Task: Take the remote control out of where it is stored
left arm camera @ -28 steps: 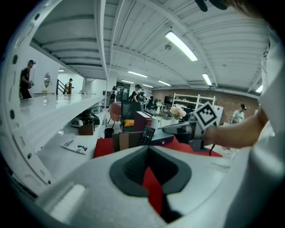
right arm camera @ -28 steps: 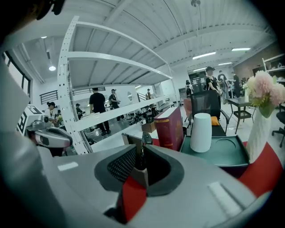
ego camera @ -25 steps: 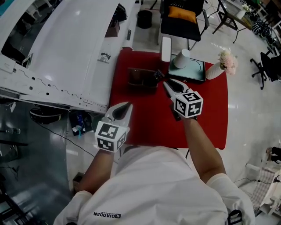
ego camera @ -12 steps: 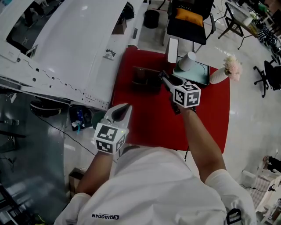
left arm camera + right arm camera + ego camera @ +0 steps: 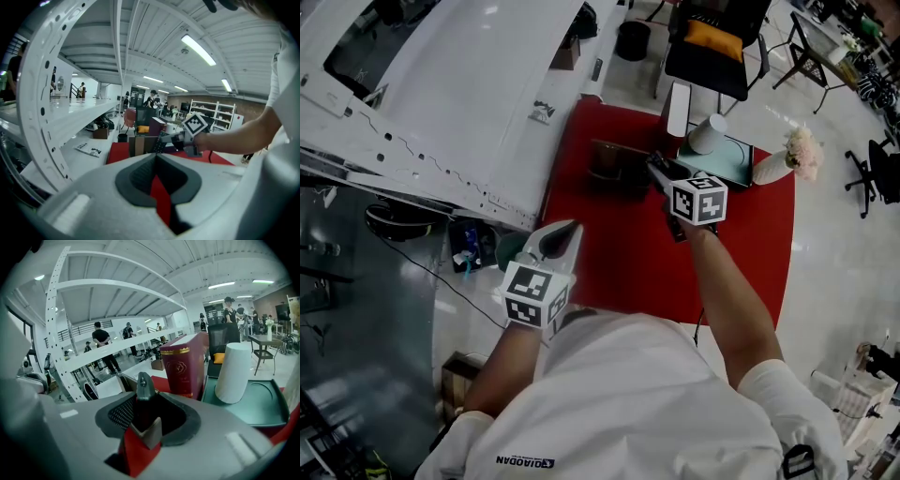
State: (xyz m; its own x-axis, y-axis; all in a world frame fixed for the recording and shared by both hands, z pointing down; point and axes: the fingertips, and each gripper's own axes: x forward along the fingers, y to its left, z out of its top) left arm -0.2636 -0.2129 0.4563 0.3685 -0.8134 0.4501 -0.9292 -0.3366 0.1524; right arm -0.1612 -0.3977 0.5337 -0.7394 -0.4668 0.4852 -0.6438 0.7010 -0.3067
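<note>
The white right tool with its marker cube is reaching further across the red-covered bench and sinking a little. Its tips are now arriving at the dark brown open holder, while a second ago they were hanging short of it over the red cloth. Its jaws have just been opening. The slim black remote control, standing up from the holder, is now sitting between them, without the pads closing on it.
</note>
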